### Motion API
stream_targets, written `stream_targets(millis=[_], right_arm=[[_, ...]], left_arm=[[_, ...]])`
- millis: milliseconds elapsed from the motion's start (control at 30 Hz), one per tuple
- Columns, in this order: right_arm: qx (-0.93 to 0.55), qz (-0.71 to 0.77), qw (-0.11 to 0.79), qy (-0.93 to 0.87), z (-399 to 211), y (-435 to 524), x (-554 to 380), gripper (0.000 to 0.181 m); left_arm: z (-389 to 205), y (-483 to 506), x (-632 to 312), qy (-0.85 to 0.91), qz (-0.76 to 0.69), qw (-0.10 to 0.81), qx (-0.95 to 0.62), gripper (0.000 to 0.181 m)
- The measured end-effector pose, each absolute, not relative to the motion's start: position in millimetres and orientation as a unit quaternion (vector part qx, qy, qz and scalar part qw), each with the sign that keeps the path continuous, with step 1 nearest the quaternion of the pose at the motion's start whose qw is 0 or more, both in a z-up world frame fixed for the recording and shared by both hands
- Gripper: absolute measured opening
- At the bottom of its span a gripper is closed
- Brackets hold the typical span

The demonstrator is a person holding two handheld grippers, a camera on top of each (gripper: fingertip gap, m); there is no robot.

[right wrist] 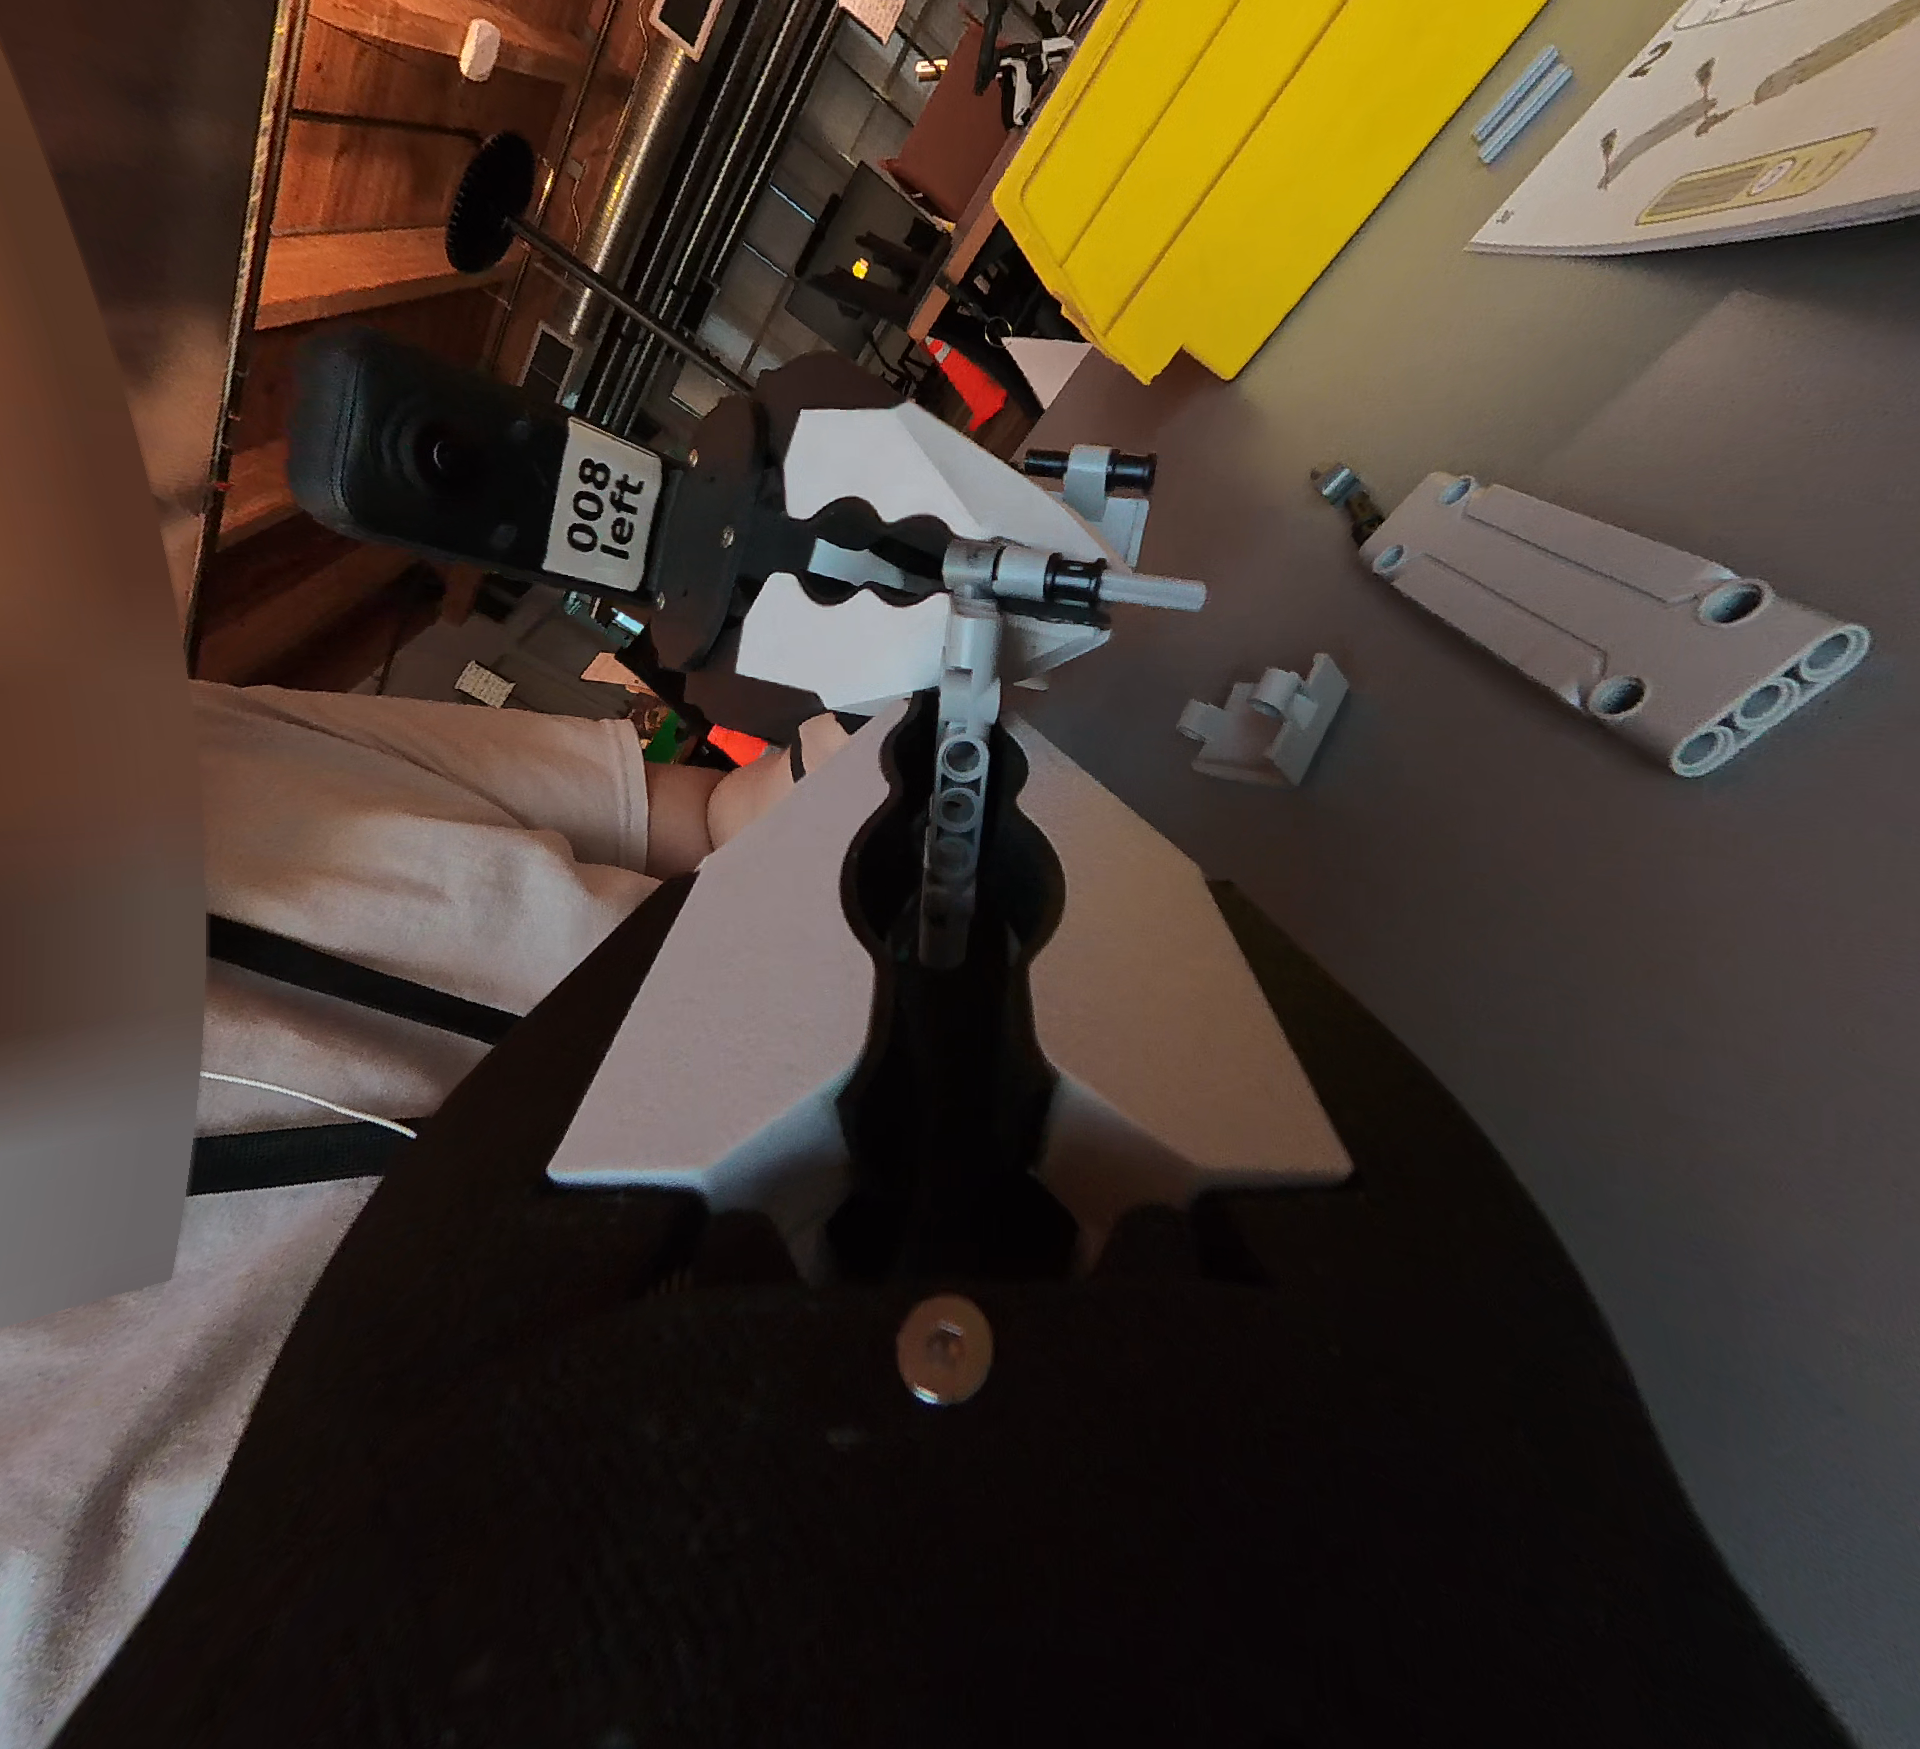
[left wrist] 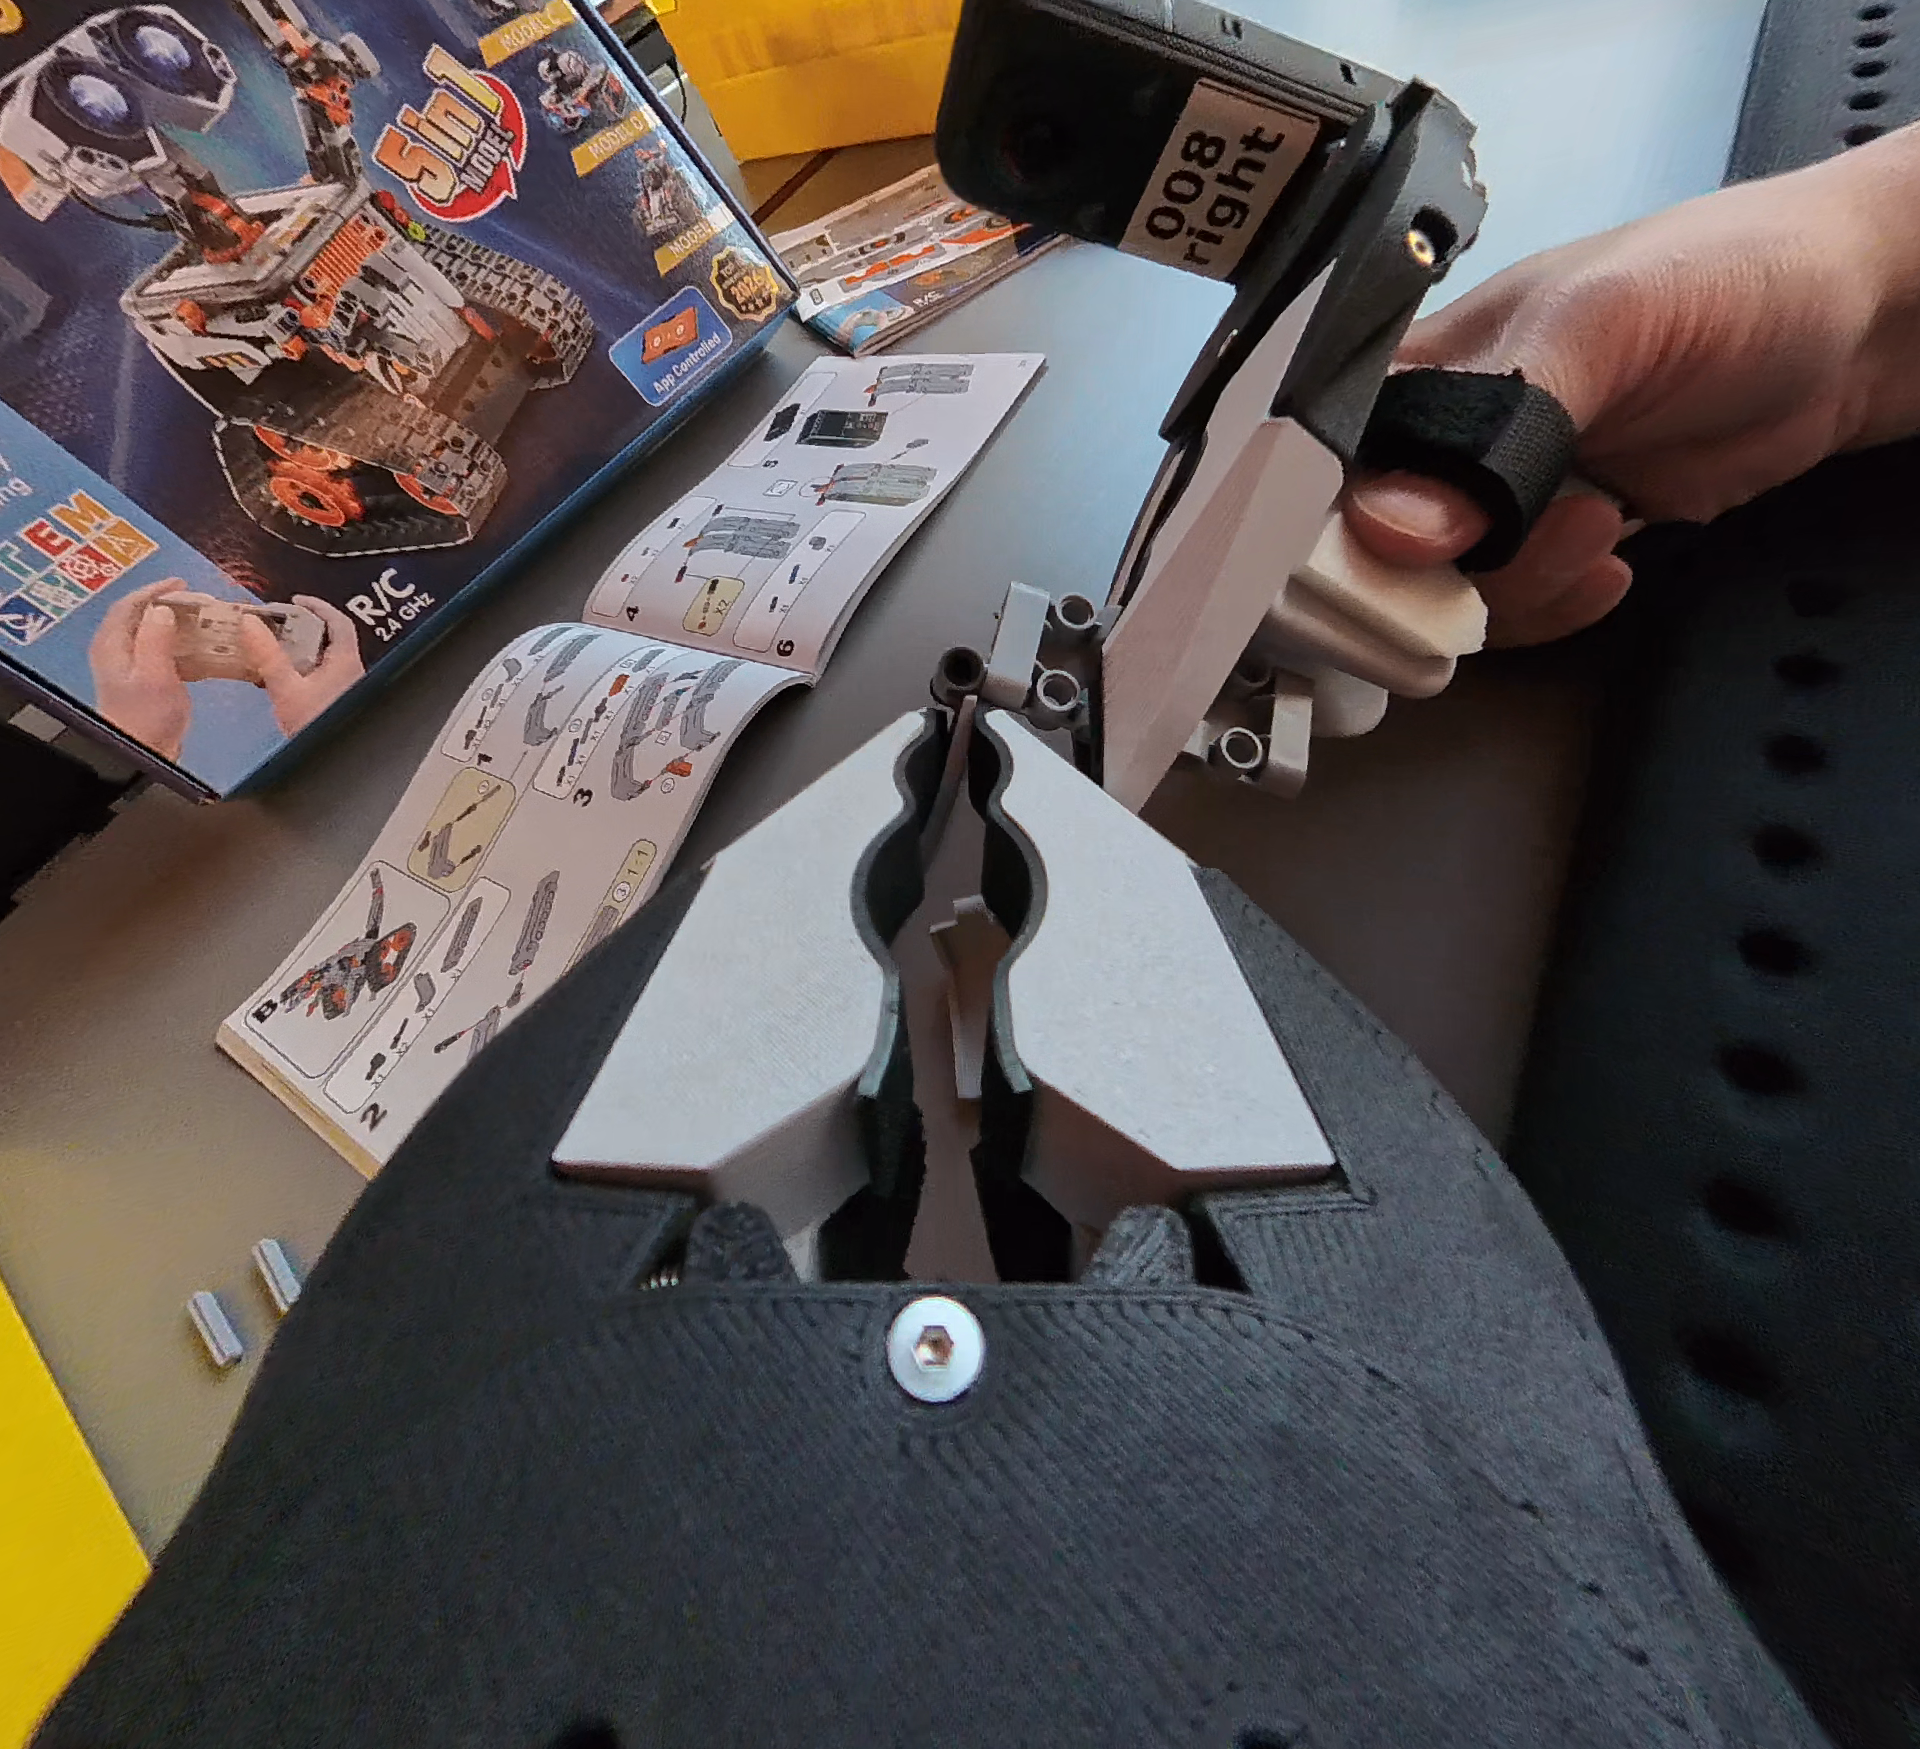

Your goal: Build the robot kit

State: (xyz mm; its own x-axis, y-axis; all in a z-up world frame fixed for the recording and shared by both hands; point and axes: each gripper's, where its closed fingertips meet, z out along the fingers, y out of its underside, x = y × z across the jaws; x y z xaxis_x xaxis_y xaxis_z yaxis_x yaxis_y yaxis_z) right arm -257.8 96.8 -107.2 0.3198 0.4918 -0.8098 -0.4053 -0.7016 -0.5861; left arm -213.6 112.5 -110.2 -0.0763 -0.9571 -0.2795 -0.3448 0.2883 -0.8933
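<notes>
In the left wrist view, the left claw [left wrist: 961,733] is pressed together on a thin grey plastic piece [left wrist: 961,878] that runs down the gap between its fingers, with a small dark tube end showing just past the tips. Directly beyond and to the right of it, touching the same cluster of grey building parts [left wrist: 1049,660], the right claw [left wrist: 1127,764] comes in at a steep tilt, held by a hand [left wrist: 1662,411] with a black strap over one finger. Left of the left claw an open instruction booklet [left wrist: 623,764] lies on the desk [left wrist: 1299,868], and farther left stands a blue toy box [left wrist: 312,297]. A yellow bin [left wrist: 831,37] sits far ahead. In the right wrist view, the right claw [right wrist: 961,723] pinches a grey holed beam [right wrist: 958,816] between its fingers; the left claw [right wrist: 1039,577] meets it from just ahead and left, clamped on the joined piece. To the right lie a large grey panel [right wrist: 1590,598] and a small grey bracket [right wrist: 1268,723], apart.
</notes>
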Motion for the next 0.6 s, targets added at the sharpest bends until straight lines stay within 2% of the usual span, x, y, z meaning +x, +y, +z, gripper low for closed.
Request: stream_targets(millis=[433, 600], right_arm=[[-0.727, 0.550, 0.409, -0.033, -110.0, 100.1, -256.5, 0.007], [-0.764, 0.477, 0.426, -0.086, -116.2, 98.9, -254.0, 0.007]], left_arm=[[-111.2, 114.2, -211.9, 0.638, -0.359, 0.450, -0.512, 0.004], [-112.0, 110.0, -213.7, 0.656, -0.371, 0.436, -0.491, 0.009]])
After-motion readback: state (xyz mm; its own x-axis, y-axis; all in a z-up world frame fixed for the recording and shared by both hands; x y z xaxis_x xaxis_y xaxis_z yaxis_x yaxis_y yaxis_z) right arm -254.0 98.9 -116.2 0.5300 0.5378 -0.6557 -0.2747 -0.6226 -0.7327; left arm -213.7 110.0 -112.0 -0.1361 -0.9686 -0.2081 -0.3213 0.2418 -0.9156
